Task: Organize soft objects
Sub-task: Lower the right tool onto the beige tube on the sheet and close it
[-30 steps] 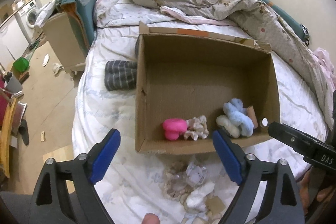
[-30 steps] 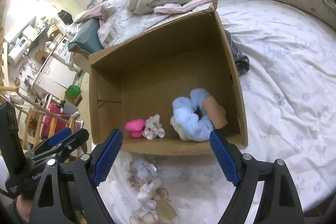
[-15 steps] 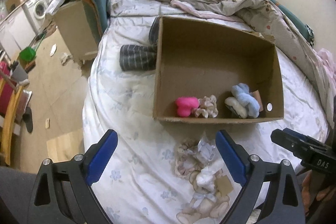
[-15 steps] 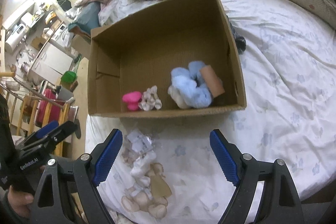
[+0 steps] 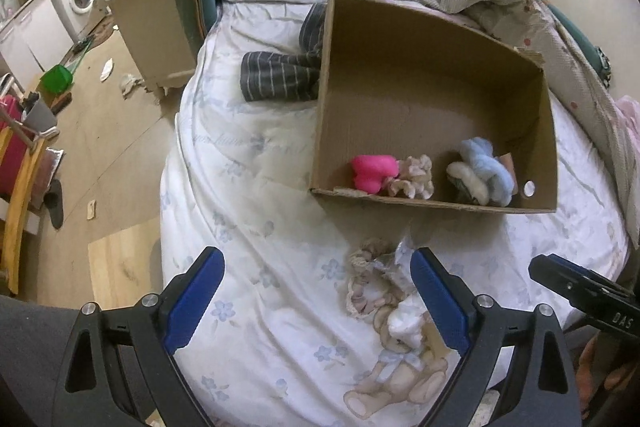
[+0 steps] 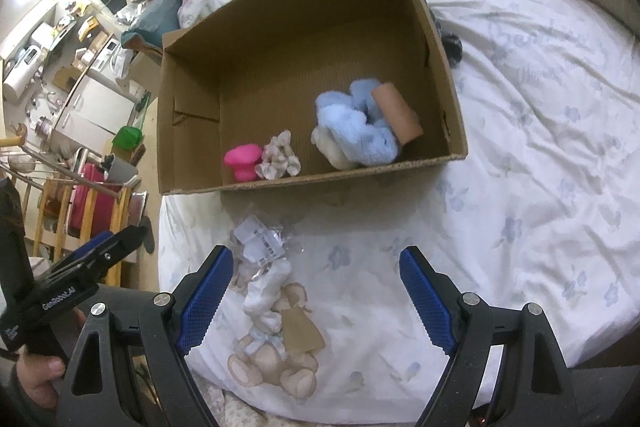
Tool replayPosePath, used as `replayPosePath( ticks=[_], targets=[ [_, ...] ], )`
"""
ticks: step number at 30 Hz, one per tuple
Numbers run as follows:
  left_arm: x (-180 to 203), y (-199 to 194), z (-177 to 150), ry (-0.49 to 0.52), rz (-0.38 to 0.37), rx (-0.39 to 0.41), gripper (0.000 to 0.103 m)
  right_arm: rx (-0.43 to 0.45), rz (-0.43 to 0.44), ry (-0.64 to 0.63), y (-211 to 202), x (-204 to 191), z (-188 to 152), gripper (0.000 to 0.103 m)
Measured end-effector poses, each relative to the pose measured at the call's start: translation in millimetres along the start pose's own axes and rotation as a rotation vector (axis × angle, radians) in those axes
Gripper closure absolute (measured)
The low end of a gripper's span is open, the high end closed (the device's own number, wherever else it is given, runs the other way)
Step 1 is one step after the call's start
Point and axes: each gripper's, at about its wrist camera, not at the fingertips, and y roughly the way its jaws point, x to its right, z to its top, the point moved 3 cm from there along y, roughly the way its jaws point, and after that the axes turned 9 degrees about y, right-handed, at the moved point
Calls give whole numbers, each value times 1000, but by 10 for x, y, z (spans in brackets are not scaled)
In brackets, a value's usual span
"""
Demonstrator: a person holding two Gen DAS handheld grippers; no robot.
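Your soft things sit along the near wall of the cardboard box, in the middle of both views: a pink plush piece, a beige frilly scrunchie touching it, and, well apart to the right, a fluffy blue bundle with a brown tag lying against it. Just below the box, on the white flowered bedsheet, lies a loose pile: crinkled clear wrapping with a label, a white fluffy piece and another frilly scrunchie. Your right gripper hangs over that pile at the bottom of its frame, fingers spread wide and empty. Your left gripper does the same, fingers wide, gripping nothing. A striped dark cloth lies left of the box.
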Motion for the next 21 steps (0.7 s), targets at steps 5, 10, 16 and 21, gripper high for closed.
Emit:
replayPosePath(
  ticks=[5,10,16,21],
  targets=[
    [-64,71,-14,-13,6,-17,10,-75,32,19,149,17,-41,13],
    [-176,143,-22,-55,-9,-37,12,-186,10,-48,430,-124,-182,20],
    [-267,195,-51,-79,-16,-57,16,-354,-114,-226,884,-316,-530,48],
    [-299,234,-76,-94,-26,-74,16,-410,-150,-287,1042,-337,-649,74]
  ],
)
